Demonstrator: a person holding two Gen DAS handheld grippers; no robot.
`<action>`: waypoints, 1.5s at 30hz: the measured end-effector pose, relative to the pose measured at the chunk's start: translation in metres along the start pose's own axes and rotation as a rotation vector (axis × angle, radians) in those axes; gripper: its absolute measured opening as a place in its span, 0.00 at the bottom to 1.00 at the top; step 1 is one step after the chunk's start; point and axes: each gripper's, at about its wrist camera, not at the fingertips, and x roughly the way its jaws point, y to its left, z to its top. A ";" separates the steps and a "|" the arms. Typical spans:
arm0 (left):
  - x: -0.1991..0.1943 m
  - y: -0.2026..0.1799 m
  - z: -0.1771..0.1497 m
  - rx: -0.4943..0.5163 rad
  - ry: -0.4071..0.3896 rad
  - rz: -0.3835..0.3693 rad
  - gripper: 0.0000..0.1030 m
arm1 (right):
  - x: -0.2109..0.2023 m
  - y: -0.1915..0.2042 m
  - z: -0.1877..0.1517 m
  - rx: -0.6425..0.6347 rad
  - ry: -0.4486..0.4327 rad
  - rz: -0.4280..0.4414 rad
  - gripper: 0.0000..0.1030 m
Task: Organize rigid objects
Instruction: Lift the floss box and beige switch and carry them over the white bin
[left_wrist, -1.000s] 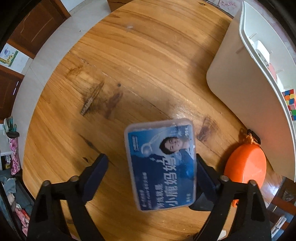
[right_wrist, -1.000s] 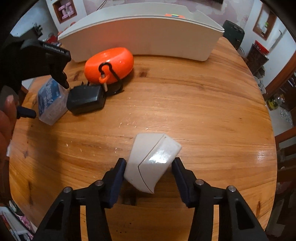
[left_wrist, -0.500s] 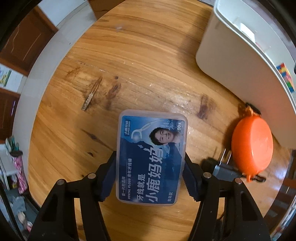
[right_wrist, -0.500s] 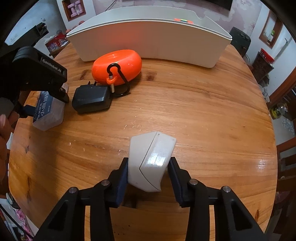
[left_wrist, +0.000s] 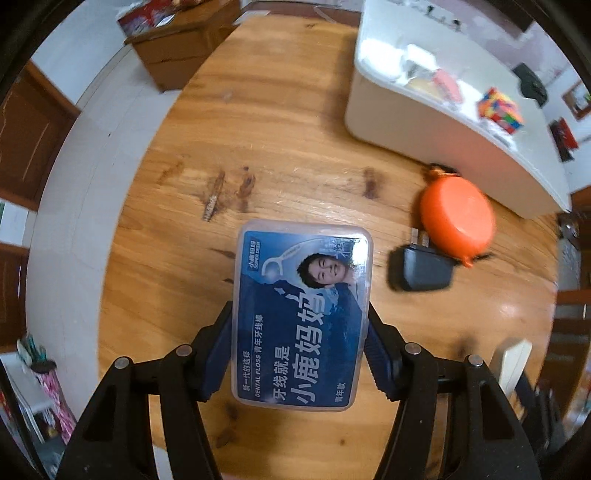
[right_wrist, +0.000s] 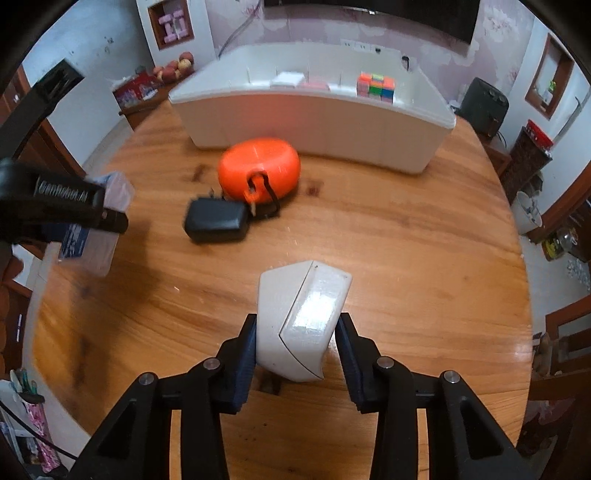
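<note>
Holding floss box (left_wrist: 301, 314) in left gripper (left_wrist: 299, 350), white case (right_wrist: 301, 325) clamped in right gripper (right_wrist: 295, 350); both clear of table, likely headed for bin (right_wrist: 314, 118).

Left gripper (left_wrist: 299, 347) and right gripper (right_wrist: 295, 347), both clamped, loaded.

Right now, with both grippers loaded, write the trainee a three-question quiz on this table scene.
1. True or false: the left gripper is clamped on the dental floss box.
2. What does the right gripper hold? A) the black power adapter B) the white plastic case C) the orange round case
3. Fill in: the colourful puzzle cube sits inside the white ____ at the far side of the round wooden table.

Key: 1 true; 2 B; 3 organizer bin.
</note>
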 end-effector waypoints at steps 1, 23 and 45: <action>-0.006 0.002 0.002 0.011 -0.008 -0.007 0.65 | -0.009 0.000 0.004 0.003 -0.011 0.007 0.40; -0.203 -0.070 0.095 0.294 -0.390 -0.019 0.65 | -0.172 -0.056 0.170 0.019 -0.362 0.008 0.40; -0.117 -0.116 0.214 0.312 -0.360 -0.045 0.65 | -0.066 -0.083 0.360 0.132 -0.269 0.083 0.40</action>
